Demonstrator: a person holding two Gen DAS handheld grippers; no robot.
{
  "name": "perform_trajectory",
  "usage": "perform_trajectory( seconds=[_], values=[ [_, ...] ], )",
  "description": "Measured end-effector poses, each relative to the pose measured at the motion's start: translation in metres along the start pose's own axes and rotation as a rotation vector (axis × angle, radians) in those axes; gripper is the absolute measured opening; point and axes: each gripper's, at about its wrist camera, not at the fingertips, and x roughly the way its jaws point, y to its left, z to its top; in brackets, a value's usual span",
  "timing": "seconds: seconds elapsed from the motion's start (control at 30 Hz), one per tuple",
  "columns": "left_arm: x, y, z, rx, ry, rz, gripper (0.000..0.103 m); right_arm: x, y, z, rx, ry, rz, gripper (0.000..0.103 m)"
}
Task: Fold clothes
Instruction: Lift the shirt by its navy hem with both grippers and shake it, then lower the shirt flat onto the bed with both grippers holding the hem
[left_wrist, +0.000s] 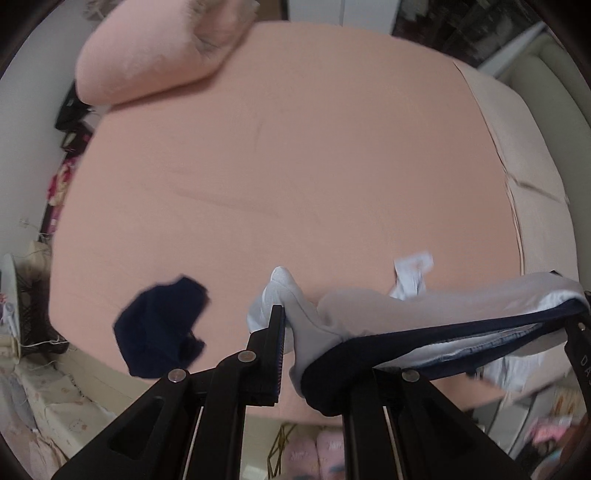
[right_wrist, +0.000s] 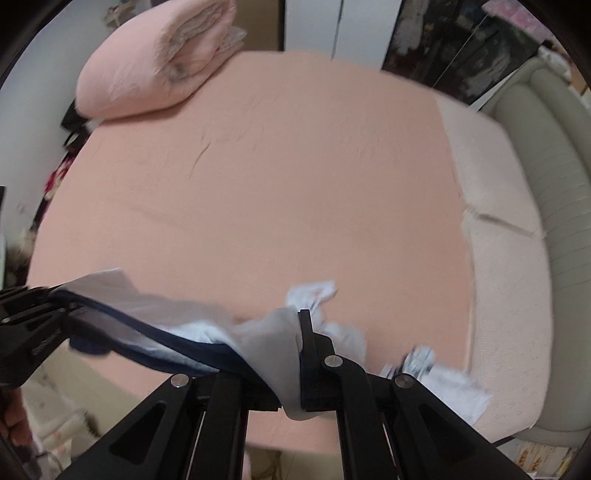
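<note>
Two black grippers hold one piece of clothing up over a big bed (left_wrist: 280, 155) with a peach-pink sheet.

The left gripper (left_wrist: 295, 332) has its fingers (left_wrist: 275, 332) closed tight on the garment (left_wrist: 424, 306). The cloth is pale grey on the outside, with a dark blue band along its edge and a white lining inside. A bunch of the grey cloth pokes out past the fingertips.

The right gripper (right_wrist: 295, 354) also has its fingers (right_wrist: 308, 339) pinched shut on the same garment (right_wrist: 177, 321), at the other end. The blue-edged cloth hangs stretched between the two grippers, above the near edge of the bed and not lying on it. In the right wrist view the left gripper (right_wrist: 33, 317) shows at the far left, holding its end.

Small white tags (left_wrist: 412, 269) stick out of the cloth near the middle. They have marks printed on them, but the marks are too blurry to read. Some white letters show on the side of the right gripper (left_wrist: 580, 350) in the left wrist view. Only a "D" and an "A" can be made out.

A dark blue piece of cloth (left_wrist: 159, 328) is near the bed's left corner, blurred. A folded pink quilt (right_wrist: 155, 62) sits at the far corner of the bed. A cream headboard (right_wrist: 546, 184) runs along the right side.
</note>
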Motion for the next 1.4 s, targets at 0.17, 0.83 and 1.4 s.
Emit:
perform_trajectory(
  seconds=[0.17,0.83,1.4],
  values=[
    [-0.043,0.002,0.05,-0.042,-0.177,0.032,0.008,-0.029,0.0,0.056,0.038,-0.186,-0.078,0.002],
    [-0.048,0.004,0.034,0.17,-0.789,0.229,0.008,-0.045,0.025,0.088,-0.023,-0.635,-0.161,0.002],
    [0.224,0.012,-0.125,0.098,-0.41,0.074,0.008,0.211,0.06,-0.117,-0.047,-0.352,-0.115,0.002]
  ],
)
